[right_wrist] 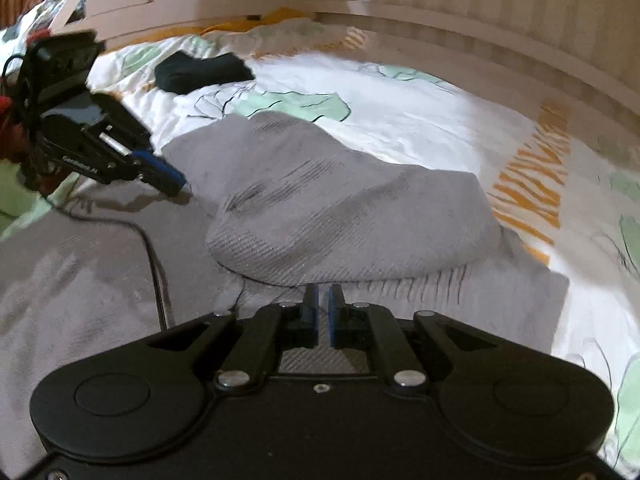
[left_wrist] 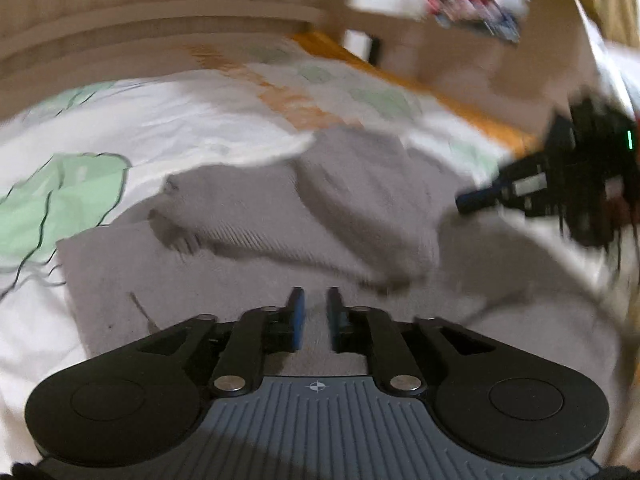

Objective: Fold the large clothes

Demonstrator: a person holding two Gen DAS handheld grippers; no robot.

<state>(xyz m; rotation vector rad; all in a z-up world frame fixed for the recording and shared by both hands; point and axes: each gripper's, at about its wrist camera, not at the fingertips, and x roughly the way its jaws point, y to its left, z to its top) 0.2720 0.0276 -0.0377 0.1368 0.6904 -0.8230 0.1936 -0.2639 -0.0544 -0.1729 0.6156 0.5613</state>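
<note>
A large grey garment (right_wrist: 344,208) lies on the bed, partly folded, with one bulky flap doubled over its flat lower part; it also shows in the left wrist view (left_wrist: 280,248). My left gripper (left_wrist: 316,318) hovers over the garment's near part, its jaws a narrow gap apart with nothing between them. It also shows from the side in the right wrist view (right_wrist: 176,180), tips close to the cloth. My right gripper (right_wrist: 323,312) is just above the flap's near edge, jaws nearly closed and empty. It appears blurred at the right of the left wrist view (left_wrist: 468,200).
The bed has a white sheet with green and orange prints (right_wrist: 420,112). A folded black garment (right_wrist: 204,70) lies at the far side. A black cable (right_wrist: 156,264) trails over the grey cloth. A pale wood-panelled wall (right_wrist: 460,4) runs behind the bed.
</note>
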